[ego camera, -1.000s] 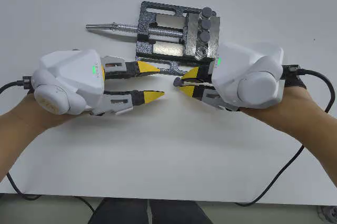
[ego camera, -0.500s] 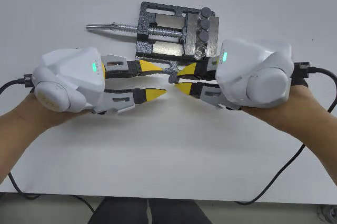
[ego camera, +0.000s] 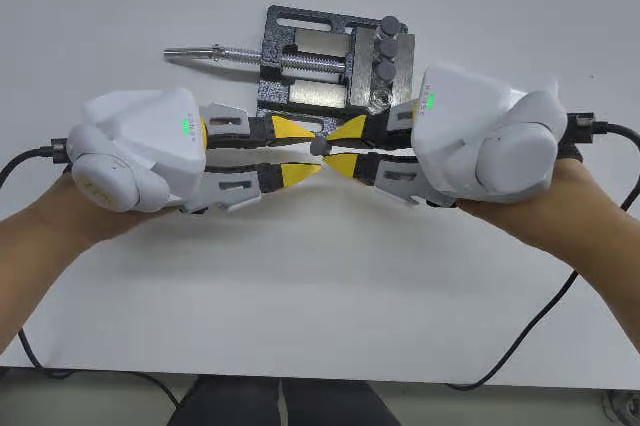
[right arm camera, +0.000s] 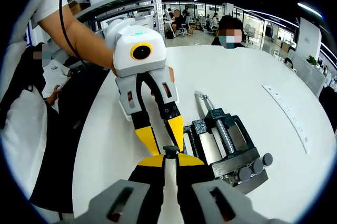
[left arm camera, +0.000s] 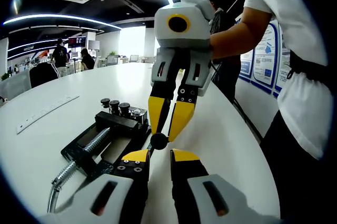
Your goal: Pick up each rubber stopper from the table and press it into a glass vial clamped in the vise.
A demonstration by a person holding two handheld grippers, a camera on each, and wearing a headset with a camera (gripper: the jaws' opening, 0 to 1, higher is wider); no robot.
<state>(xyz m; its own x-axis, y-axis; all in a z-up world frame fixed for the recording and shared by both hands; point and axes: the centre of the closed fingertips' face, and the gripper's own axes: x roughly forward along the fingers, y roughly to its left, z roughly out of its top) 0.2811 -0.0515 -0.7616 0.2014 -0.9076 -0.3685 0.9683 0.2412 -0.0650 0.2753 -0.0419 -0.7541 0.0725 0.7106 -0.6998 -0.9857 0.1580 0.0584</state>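
Counted three stoppered vials (ego camera: 388, 44), one open vial (left arm camera: 138, 113), last stopper (ego camera: 320, 146) clamped in right gripper (ego camera: 332, 147) fingers, left gripper (ego camera: 308, 151) fingers apart.

Our right hand-held gripper (ego camera: 331, 147), pinching the rubber stopper (ego camera: 320, 146), meets our left hand-held gripper (ego camera: 313, 150) tip to tip, blocking both ahead. The vise (ego camera: 318, 46) stands just beyond; bench (ego camera: 320, 276) nearer us lies open.
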